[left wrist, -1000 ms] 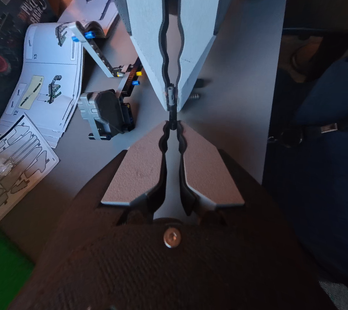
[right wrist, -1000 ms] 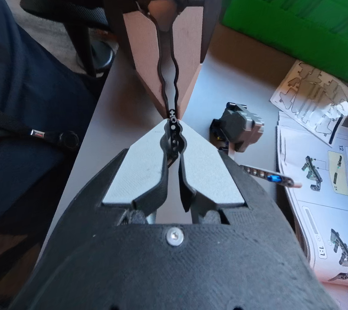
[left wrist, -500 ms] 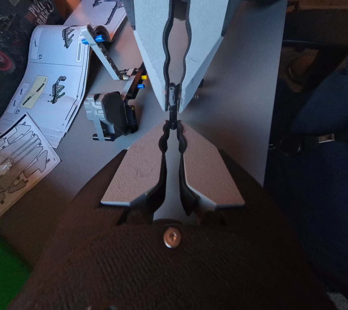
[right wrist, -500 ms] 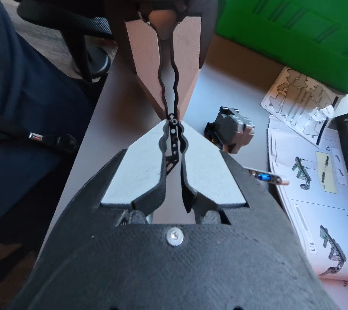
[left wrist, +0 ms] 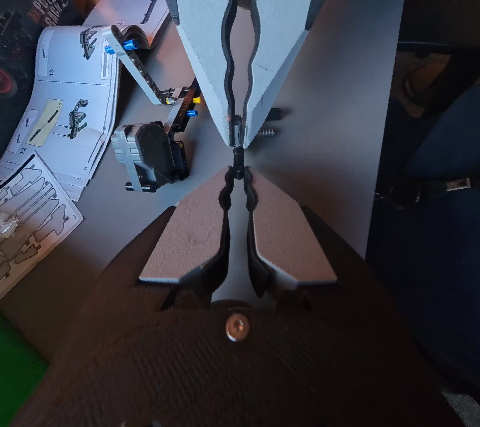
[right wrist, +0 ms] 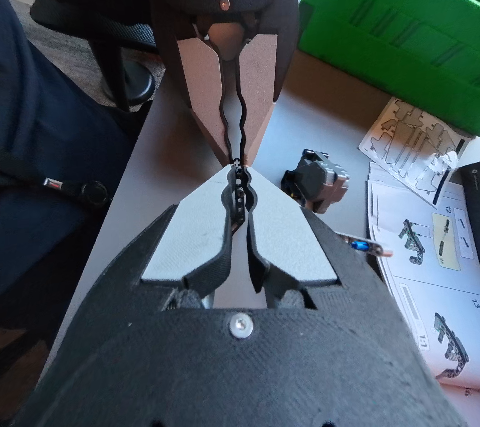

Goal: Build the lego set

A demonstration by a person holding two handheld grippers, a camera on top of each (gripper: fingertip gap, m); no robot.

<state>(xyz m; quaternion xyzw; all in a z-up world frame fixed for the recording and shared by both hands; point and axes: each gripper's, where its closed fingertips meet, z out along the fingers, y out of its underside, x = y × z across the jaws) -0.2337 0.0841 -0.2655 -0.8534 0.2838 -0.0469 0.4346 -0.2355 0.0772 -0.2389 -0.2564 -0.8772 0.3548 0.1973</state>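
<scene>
Tip to tip above the grey table [left wrist: 324, 92], our left gripper [left wrist: 237, 172] pinches a black pin [left wrist: 238, 164] and our right gripper [right wrist: 237, 168] clamps one black beam [right wrist: 239, 196]. Left of the left fingers sit one pull-back motor assembly [left wrist: 150, 155] and an open instruction booklet [left wrist: 70, 103]; beyond the tips lie two loose small parts [left wrist: 270, 123].

Each claw [left wrist: 238, 172] [right wrist: 237, 168] has a textured black body, grey wavy-edged fingers [left wrist: 194, 232] and a silver screw [right wrist: 241, 324].
</scene>
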